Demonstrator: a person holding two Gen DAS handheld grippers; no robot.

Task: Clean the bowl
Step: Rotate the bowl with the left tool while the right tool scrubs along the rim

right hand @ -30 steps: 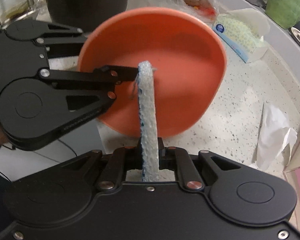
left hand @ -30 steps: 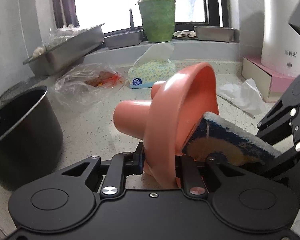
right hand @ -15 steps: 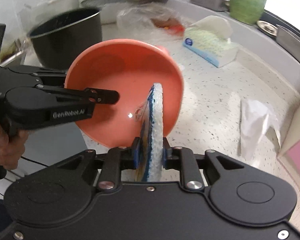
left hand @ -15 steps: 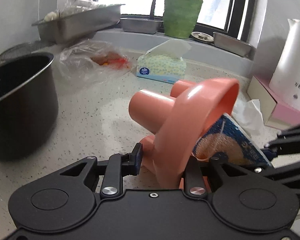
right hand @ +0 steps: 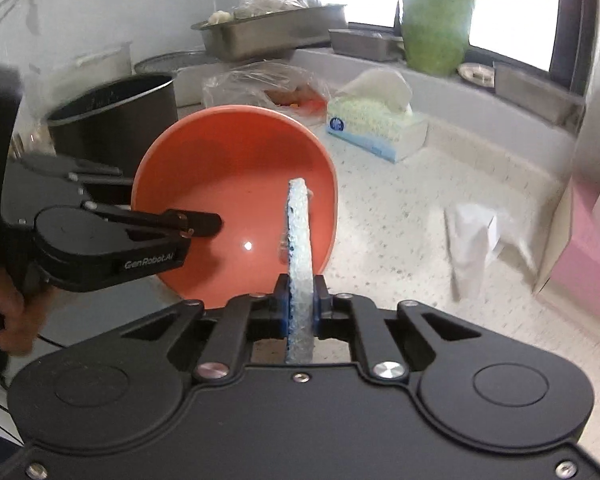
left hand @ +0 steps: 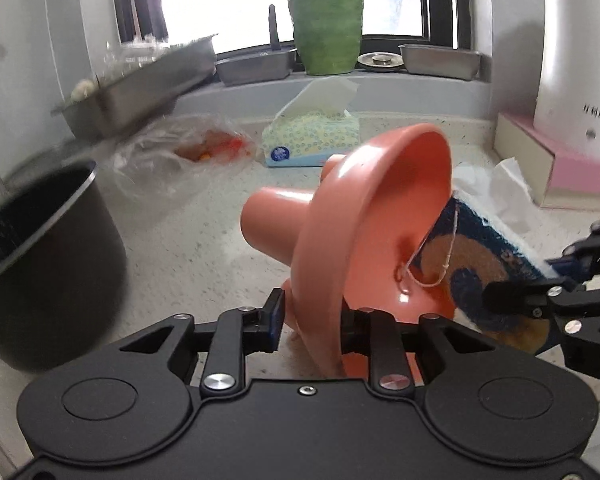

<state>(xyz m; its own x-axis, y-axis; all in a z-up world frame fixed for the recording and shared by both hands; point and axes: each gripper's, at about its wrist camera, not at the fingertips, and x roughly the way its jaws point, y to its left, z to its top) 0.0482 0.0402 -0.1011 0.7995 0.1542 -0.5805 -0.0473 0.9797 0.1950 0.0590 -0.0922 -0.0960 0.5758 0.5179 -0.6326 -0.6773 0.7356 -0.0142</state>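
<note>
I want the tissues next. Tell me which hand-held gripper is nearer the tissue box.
Neither clearly. The left hand-held gripper clamps the bowl rim; the right hand-held gripper holds the sponge inside it. The tissue box sits beyond both.

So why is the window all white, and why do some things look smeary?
Left wrist view: daylight behind the green ceramic vase washes the window out; the dark metal pot is smeared by motion. Right wrist view: a small glare spot shines inside the orange plastic bowl, and the crumpled white tissue is blurred. Fisheye bends the edges.
</note>
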